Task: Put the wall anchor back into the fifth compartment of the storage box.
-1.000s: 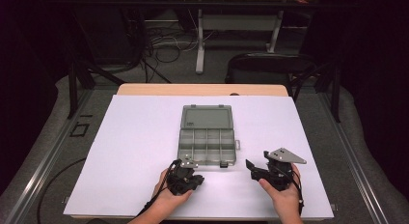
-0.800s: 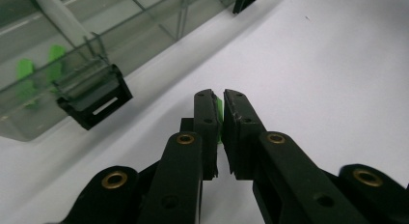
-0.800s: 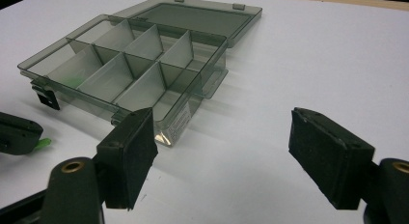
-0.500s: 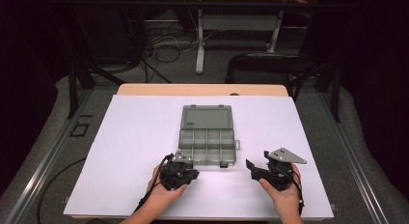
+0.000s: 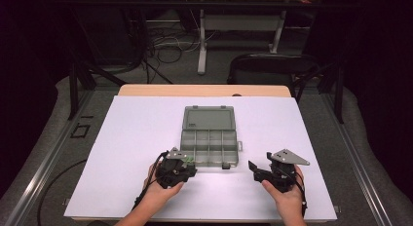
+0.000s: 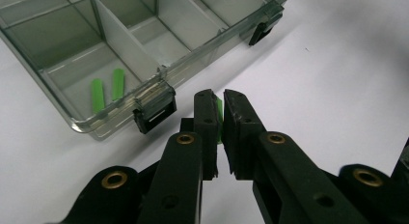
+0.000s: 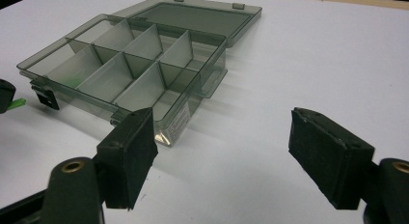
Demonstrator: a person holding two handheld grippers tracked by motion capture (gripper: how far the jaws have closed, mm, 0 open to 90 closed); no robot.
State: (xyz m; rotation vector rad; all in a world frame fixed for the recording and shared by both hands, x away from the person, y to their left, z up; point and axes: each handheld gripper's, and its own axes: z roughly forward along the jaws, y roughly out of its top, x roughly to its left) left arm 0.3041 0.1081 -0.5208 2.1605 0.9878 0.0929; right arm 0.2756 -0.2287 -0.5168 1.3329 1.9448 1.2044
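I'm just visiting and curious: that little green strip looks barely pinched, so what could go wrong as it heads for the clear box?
1. The left tool holds the green strip by a thin edge; it could slip out or twist.
2. The box's front wall and black latch stand between the strip and the corner compartment with two green strips; the tool might bump and shove the light compartment box.
3. The right tool stands open, apart from the box, so nothing steadies it.

Each tool (image 5: 187, 163) is matt black with brass-ringed pivot holes – the right tool (image 5: 258, 168) carries a grey three-cornered plate.
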